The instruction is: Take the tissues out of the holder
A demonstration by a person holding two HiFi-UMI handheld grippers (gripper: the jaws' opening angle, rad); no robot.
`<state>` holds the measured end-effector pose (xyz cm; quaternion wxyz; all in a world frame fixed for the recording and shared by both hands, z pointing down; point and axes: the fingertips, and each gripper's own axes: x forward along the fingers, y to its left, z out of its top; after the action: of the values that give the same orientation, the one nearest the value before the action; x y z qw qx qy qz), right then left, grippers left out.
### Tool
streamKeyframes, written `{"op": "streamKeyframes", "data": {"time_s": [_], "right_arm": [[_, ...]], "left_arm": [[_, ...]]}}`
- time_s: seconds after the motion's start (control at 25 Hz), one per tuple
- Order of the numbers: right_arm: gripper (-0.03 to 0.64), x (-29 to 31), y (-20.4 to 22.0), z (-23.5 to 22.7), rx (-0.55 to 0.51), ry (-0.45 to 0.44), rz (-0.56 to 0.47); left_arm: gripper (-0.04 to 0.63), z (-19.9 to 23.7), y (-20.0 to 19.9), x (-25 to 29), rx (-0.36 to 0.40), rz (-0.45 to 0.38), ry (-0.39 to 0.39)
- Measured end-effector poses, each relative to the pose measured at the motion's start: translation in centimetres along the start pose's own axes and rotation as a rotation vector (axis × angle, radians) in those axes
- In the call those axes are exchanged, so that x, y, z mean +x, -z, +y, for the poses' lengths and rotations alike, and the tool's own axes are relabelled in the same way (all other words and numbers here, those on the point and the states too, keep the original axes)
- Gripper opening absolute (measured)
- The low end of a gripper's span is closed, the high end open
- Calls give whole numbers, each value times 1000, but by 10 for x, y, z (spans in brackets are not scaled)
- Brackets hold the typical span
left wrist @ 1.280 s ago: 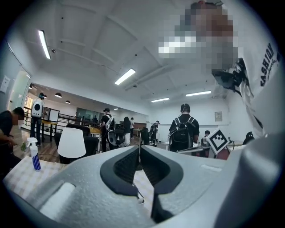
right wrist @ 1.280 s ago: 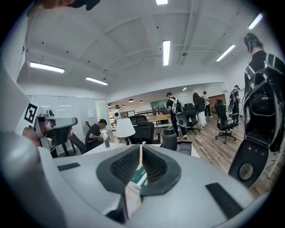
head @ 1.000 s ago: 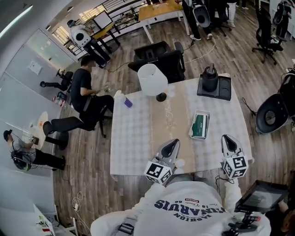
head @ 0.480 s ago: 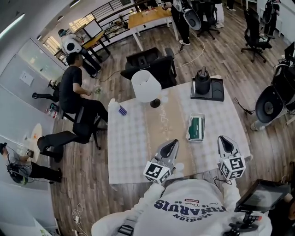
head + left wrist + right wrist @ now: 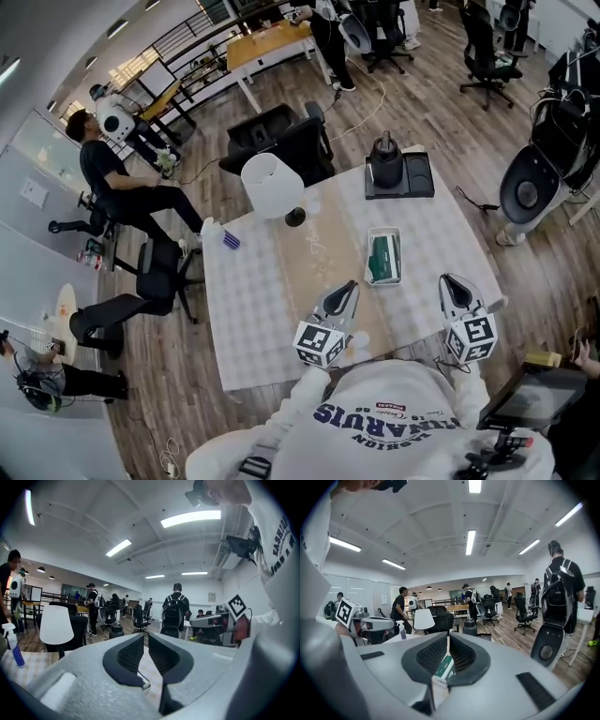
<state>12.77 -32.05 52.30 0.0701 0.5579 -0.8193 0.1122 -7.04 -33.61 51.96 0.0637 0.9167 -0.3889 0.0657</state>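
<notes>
Green tissues, wht checked cloth

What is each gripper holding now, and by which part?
Nothing: the left gripper and the right gripper are shut and empty; the tissue holder lies apart.

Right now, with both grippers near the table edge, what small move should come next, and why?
Probably open the right gripper and ease it forward toward the holder. Its jaws stand together with nothing between them, short of the holder. The green tissues lie inside the holder, untouched, just ahead of that gripper and slightly to its left.
</notes>
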Motion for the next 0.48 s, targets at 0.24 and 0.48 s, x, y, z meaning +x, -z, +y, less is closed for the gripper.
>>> {"op": "streamKeyframes", "data": {"time_s": [0.24, 0.48], "right_arm": [[9, -27, 6, -31, 20, 97, 0], [9, -51, 13, -53, 45, 177, -11]], "left_arm": [[59, -1, 27, 41, 88, 110, 34], [183, 3, 98, 90, 242, 356, 99]]}}
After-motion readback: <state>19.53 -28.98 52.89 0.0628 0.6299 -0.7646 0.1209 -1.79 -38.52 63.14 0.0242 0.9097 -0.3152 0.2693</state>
